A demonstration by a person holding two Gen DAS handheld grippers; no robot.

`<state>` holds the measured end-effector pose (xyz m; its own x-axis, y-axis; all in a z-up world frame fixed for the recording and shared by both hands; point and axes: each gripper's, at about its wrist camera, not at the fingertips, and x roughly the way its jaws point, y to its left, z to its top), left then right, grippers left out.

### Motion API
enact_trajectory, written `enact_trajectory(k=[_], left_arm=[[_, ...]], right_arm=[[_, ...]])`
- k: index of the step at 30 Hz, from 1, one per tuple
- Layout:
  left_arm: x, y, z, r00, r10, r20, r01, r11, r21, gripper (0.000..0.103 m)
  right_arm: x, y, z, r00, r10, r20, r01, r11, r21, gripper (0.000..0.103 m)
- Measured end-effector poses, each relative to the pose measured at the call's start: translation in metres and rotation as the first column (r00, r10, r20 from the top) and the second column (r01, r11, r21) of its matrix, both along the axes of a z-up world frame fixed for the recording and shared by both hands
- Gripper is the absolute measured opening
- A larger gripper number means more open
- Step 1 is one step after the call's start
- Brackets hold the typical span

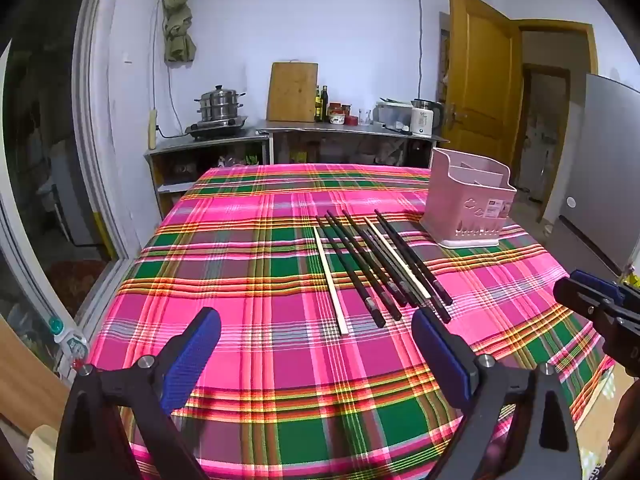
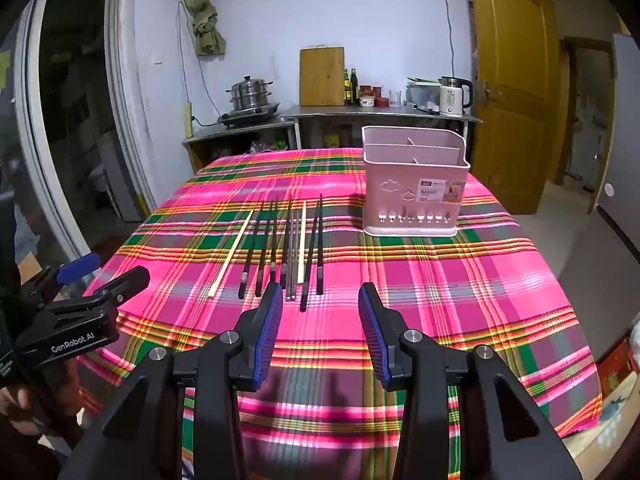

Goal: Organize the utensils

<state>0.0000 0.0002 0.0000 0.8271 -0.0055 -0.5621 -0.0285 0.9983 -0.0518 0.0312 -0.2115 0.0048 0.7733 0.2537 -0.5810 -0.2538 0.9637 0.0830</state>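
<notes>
A loose row of long black chopsticks (image 2: 280, 246) with two pale wooden ones is seen at the centre of the right wrist view, lying on the pink-and-green plaid table (image 2: 440, 280). A pink plastic compartmented utensil basket (image 2: 416, 184) stands upright at upper right, its interior largely hidden. The near chopstick ends are partly covered by the right gripper (image 2: 318, 304), which is spread and empty. The left gripper (image 1: 316, 328) is wide apart, holding nothing.
</notes>
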Motion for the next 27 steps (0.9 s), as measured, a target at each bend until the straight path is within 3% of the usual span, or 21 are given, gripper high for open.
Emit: enact_trajectory(k=[27], left_arm=[[0.0021, 0.0003, -0.0004, 1.0, -0.001, 0.004, 0.001, 1.0, 0.005, 0.097]], right_arm=[[0.0021, 0.0006, -0.0028, 1.0, 0.0, -0.011, 0.0, 1.0, -0.001, 0.041]])
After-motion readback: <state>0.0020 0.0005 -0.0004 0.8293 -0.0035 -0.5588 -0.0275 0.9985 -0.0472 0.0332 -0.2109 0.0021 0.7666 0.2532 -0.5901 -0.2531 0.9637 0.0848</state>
